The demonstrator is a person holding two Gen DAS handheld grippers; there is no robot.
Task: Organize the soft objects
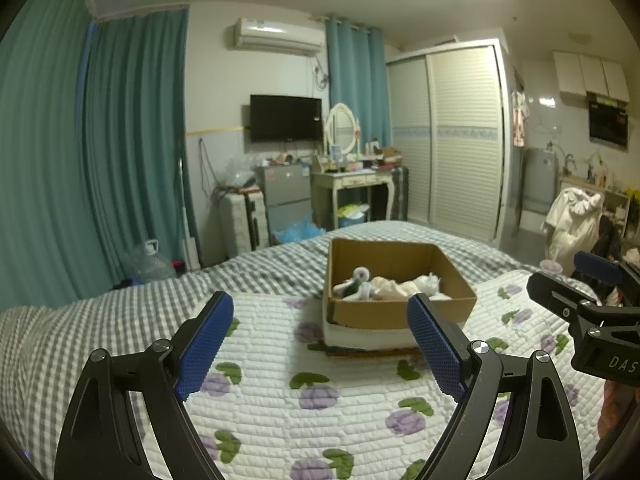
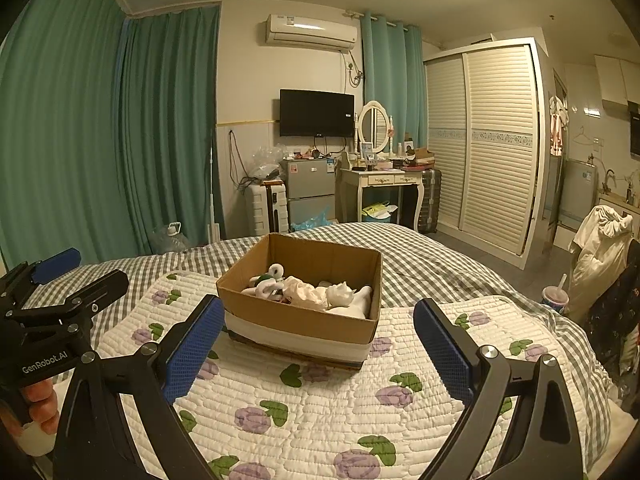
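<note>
An open cardboard box [image 1: 400, 314] stands on the quilted floral bed cover [image 1: 320, 400]. It holds several soft toys [image 1: 384, 286] in white, peach and green. The box also shows in the right wrist view [image 2: 298, 320], with the toys [image 2: 312, 292] inside. My left gripper [image 1: 326, 348] is open and empty, hovering above the cover just short of the box. My right gripper [image 2: 320, 356] is open and empty, also in front of the box. Each gripper appears at the edge of the other's view.
The bed carries a grey checked sheet [image 2: 420, 256] under the floral cover. Beyond the bed stand a suitcase [image 2: 268, 208], a small fridge [image 2: 310, 188], a dressing table [image 2: 384, 184] and a wardrobe [image 2: 484, 140]. A chair with clothes [image 2: 600, 248] stands at the right.
</note>
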